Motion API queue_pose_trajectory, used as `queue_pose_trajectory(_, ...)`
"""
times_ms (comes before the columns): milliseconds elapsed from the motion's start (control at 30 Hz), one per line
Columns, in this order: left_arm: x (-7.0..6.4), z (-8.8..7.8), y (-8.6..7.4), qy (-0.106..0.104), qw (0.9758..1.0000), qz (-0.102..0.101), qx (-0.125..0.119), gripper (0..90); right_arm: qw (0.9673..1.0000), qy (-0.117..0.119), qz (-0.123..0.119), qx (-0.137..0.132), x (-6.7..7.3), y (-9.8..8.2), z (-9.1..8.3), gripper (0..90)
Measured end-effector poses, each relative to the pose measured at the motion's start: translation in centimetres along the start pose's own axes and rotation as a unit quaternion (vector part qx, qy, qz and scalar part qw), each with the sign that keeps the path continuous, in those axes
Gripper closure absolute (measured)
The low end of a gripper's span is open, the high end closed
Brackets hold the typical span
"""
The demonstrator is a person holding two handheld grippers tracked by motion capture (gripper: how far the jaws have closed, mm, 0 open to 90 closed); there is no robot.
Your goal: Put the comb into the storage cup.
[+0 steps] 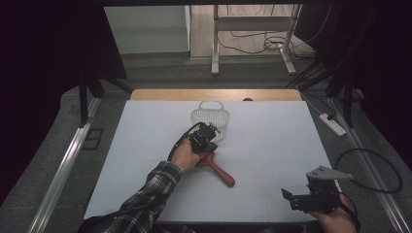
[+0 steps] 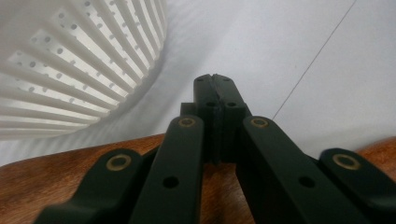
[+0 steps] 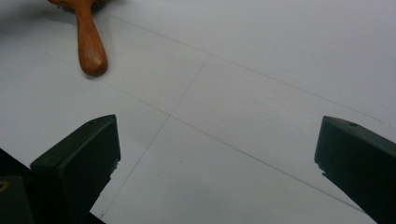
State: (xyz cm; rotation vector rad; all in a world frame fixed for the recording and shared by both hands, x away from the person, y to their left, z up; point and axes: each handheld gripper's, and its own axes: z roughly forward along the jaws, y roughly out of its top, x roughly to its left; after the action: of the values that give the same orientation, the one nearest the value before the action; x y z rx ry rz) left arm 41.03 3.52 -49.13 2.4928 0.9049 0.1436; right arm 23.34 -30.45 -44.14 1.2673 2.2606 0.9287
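White sheeting covers the surface [image 1: 272, 145], which stands in a dim room with dark curtains on both sides and cables on the floor beyond its far edge. Near the far middle sits a white slotted basket [image 1: 210, 118] with a loop handle. Just in front of it the left tongs [image 1: 206, 137], held in a hand at the end of a plaid sleeve [image 1: 145, 199], are over the broad head end of a wooden brush [image 1: 221, 173]. The brush lies flat on the surface, its handle running toward the near right, and its head is mostly hidden under the hand and the tool. In the left gripper view the jaws are pressed together, tip against tip, with nothing between them; the reddish-brown wood of the brush lies right beneath the tool body, and the ribbed wall of the basket rises close at the upper left. Whether the tool touches the wood cannot be told. The right tongs [image 1: 297, 198] rest well apart from all this at the near right corner of the surface, held in the other hand, jaws spread wide and empty. In the right gripper view the rounded end of the brush handle lies at the upper left on the bare sheet, far from those jaws.
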Motion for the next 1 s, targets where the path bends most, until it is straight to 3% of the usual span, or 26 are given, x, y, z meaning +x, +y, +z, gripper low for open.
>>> queue_pose_trajectory(333, -0.2, -0.4, -0.5, -0.003, 1.0, 0.005, 0.004, 89.3, 1.0, -0.001, 0.0, -0.001, 0.0, 0.0, 0.0, 0.6)
queue_pose_trajectory(1000, 0.2, -1.8, -3.5, -0.025, 0.9995, -0.016, 0.006, 89.3, 1.0, -0.003, 0.0, -0.001, 0.0, -0.1, -0.1, 0.7)
